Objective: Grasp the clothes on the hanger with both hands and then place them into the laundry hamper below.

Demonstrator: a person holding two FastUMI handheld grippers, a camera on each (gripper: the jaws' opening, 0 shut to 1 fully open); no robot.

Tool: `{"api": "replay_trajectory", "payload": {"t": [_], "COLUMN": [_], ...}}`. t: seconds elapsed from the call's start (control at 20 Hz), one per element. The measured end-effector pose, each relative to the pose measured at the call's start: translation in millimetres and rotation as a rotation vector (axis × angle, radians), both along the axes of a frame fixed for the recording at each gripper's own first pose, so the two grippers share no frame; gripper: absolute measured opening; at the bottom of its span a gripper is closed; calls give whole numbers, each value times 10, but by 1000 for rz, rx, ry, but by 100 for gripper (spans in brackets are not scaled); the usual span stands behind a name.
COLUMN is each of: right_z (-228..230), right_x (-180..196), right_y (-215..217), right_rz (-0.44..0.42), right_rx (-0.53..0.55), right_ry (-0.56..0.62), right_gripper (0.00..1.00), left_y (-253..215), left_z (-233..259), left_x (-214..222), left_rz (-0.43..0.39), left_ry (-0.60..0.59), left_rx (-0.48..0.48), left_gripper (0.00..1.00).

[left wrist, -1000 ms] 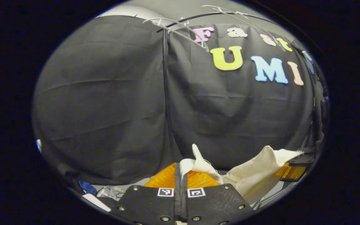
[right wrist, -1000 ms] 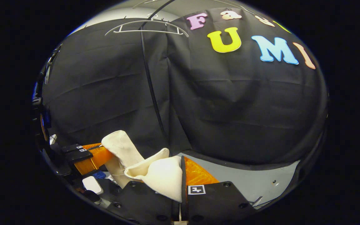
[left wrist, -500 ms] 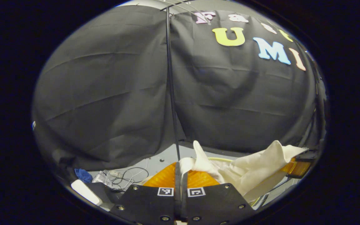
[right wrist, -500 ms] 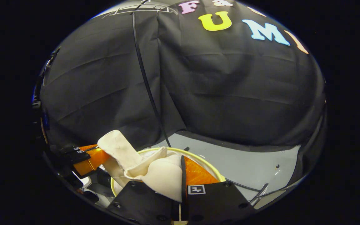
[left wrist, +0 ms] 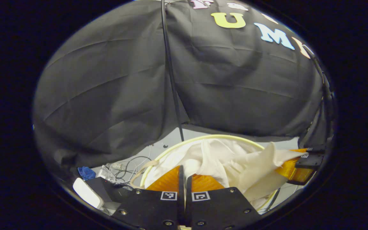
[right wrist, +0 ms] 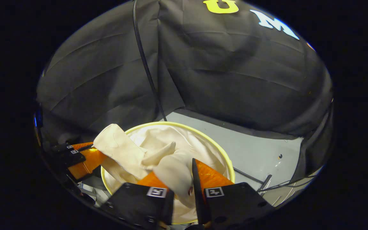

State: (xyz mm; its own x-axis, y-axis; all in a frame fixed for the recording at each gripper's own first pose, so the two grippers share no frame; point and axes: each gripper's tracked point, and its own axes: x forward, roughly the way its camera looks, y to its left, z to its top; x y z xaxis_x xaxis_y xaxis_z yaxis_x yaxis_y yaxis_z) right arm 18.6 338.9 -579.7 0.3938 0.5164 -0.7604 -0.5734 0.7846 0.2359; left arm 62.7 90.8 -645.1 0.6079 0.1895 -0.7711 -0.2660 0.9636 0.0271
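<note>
Cables (left wrist: 125, 166) and blue cloth (left wrist: 86, 172) beside hamper (right wrist: 217, 150).

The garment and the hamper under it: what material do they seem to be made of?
The garment looks like matte woven cotton or linen, cream, with soft folds and a stitched hem. The hamper shows a thin pale yellow rim, smooth and round; probably plastic or a fabric-bound hoop, which I cannot tell.
</note>
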Motion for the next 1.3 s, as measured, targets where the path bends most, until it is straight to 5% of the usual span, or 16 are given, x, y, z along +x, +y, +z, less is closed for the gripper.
{"api": "replay_trajectory", "payload": {"t": [0.2,0.25,0.7,1.3], "right_z": [336,423,1966,4675], "right_x": [-62,-48,269,474], "right_y": [26,11,-366,-1744], "right_rz": [1,-2,-148,-309], "right_rx": [20,17,125,159], "right_ry": [-26,-42,-252,-660], "right_gripper": [100,99,100,96], "left_y": [9,27,229,95], "left_z": [293,410,2014,4904], "left_x": [-241,-261,-96,101], "left_rz": [-20,-26,-61,-161], "left_ry": [-9,-21,-236,-573], "left_rx": [14,30,94,148], "left_gripper": [67,84,90,90]}}
